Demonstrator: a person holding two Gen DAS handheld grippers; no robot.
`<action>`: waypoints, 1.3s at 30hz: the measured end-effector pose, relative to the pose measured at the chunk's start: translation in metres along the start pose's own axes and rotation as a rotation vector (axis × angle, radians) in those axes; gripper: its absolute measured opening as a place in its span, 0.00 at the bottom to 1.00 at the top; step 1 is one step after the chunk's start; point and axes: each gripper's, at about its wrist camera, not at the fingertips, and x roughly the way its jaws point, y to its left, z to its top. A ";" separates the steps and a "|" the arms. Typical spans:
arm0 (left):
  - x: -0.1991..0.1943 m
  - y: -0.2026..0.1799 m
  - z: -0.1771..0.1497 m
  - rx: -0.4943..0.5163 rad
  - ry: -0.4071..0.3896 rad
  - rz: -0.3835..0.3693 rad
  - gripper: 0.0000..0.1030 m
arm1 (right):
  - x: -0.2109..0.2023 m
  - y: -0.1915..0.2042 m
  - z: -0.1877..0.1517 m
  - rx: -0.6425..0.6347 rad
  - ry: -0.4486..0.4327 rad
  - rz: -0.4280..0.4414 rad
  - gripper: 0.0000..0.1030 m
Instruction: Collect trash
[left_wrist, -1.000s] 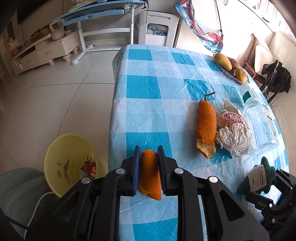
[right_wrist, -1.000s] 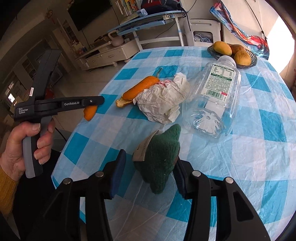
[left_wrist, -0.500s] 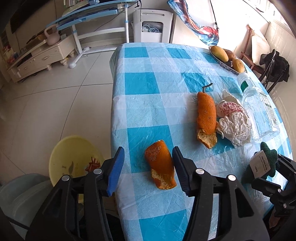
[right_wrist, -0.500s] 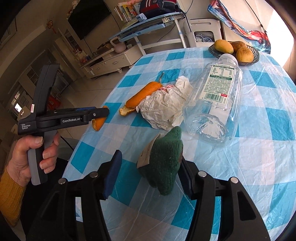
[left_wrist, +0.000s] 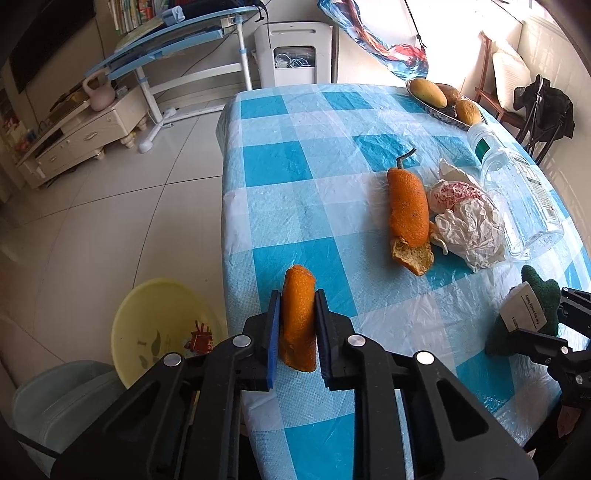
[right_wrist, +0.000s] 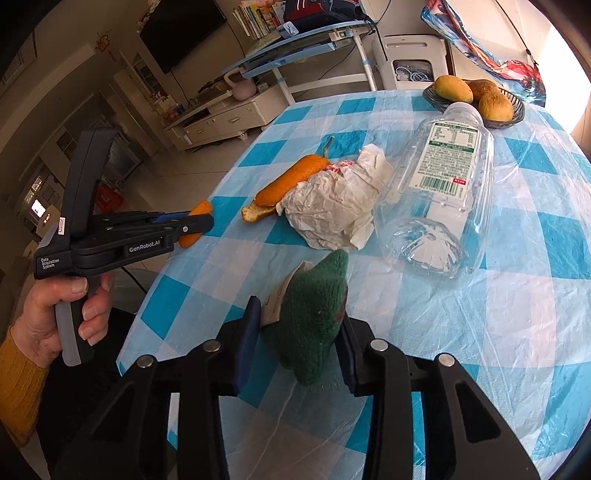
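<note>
My left gripper (left_wrist: 297, 306) is shut on a short orange peel piece (left_wrist: 297, 317) near the table's left edge; it also shows in the right wrist view (right_wrist: 192, 221). A longer orange peel (left_wrist: 408, 210) lies mid-table beside crumpled white paper (left_wrist: 469, 229) and a clear plastic bottle (left_wrist: 517, 184) lying on its side. My right gripper (right_wrist: 297, 325) is closed around a green knitted toy with a paper tag (right_wrist: 314, 310), touching its sides. The toy also shows in the left wrist view (left_wrist: 524, 314).
A yellow basin (left_wrist: 162, 332) and a grey bin (left_wrist: 62, 391) stand on the floor left of the table. A dish of fruit (right_wrist: 476, 98) sits at the far table edge. The table (left_wrist: 295, 155) has a blue checked plastic cover.
My left gripper opened half a second ago, leaving the peel piece on the table, and has now shut on it again. My right gripper has narrowed onto the green toy.
</note>
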 end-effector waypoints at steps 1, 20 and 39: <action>-0.002 0.001 -0.001 -0.005 -0.004 -0.005 0.16 | 0.000 0.001 -0.001 -0.007 -0.002 -0.005 0.35; -0.055 0.050 -0.014 -0.231 -0.177 -0.031 0.16 | 0.005 0.043 -0.004 -0.108 -0.045 -0.083 0.33; -0.075 0.077 -0.033 -0.392 -0.246 0.016 0.16 | -0.005 0.072 0.000 -0.118 -0.127 -0.074 0.33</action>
